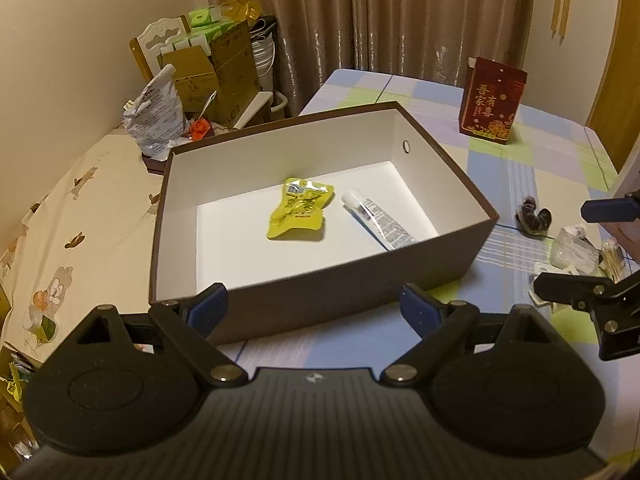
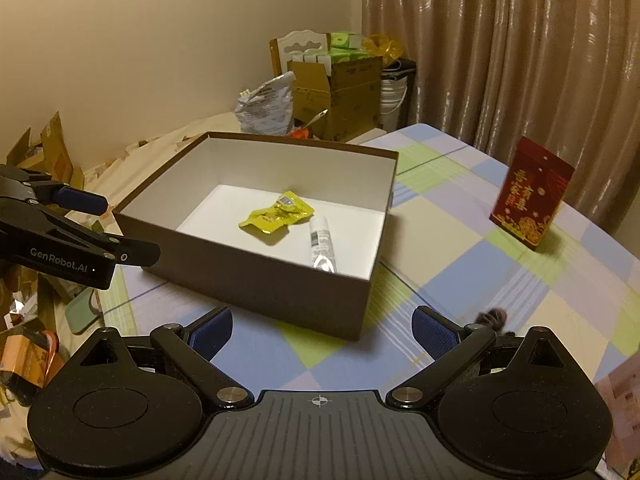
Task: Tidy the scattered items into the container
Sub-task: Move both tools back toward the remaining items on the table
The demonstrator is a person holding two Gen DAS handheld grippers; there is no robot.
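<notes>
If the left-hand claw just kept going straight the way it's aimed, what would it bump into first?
Probably the near wall of the open brown cardboard box: it sits directly ahead of the open left gripper, between its blue pads. Depth is hard to judge, so it might clear the rim and go inside.

One brown box [image 1: 280, 308], one yellow sachet [image 1: 301, 210], one tube [image 1: 378, 220] — one red carton [image 1: 491, 101]

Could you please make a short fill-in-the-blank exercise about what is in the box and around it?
1. The yellow packet lies inside the ____ box.
2. Beside the packet in the box lies a white ____.
3. The red carton stands ____ the box, on the checked cloth.
4. Both grippers, left and right, hold ____.

Missing words: brown; tube; outside; nothing
</notes>
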